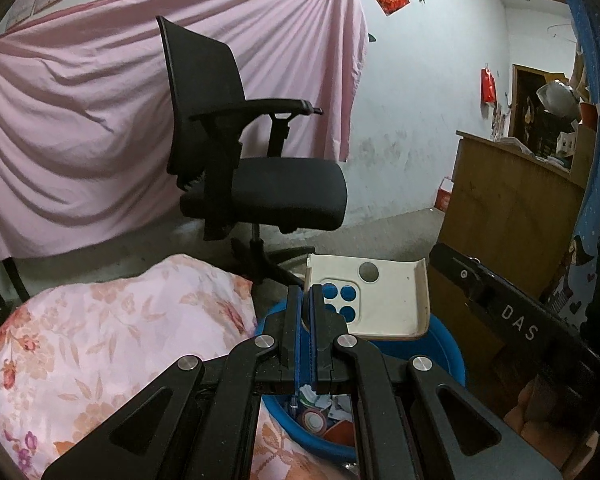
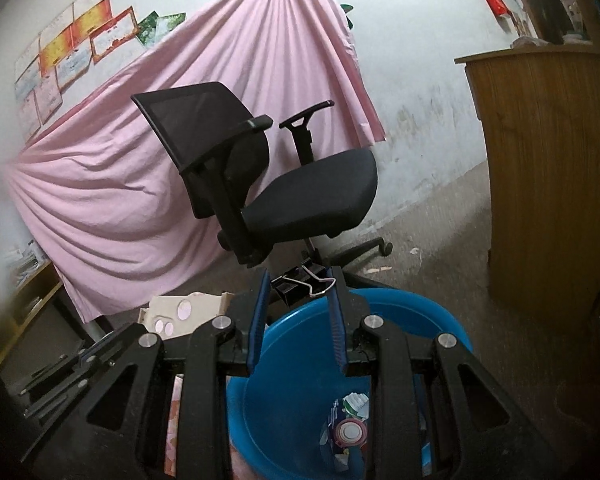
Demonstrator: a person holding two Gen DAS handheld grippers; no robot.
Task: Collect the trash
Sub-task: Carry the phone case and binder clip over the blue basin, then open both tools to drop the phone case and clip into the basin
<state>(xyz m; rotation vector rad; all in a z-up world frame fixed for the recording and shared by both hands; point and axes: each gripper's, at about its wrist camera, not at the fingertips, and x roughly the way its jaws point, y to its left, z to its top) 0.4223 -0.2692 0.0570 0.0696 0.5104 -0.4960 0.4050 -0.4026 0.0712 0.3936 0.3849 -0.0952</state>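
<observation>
A blue plastic basin holds paper scraps and a tape roll. My left gripper is shut on the edge of a cream phone case, which hangs over the basin's rim. In the right wrist view my right gripper is shut on a black binder clip with wire handles, held above the far rim of the basin. The scraps and tape roll lie at the basin's bottom. The phone case shows at the left of that view. The right gripper's body crosses the left view.
A black office chair stands just behind the basin, before a pink sheet hung on the wall. A wooden cabinet stands to the right. A floral pink quilt lies left of the basin. The floor is bare concrete.
</observation>
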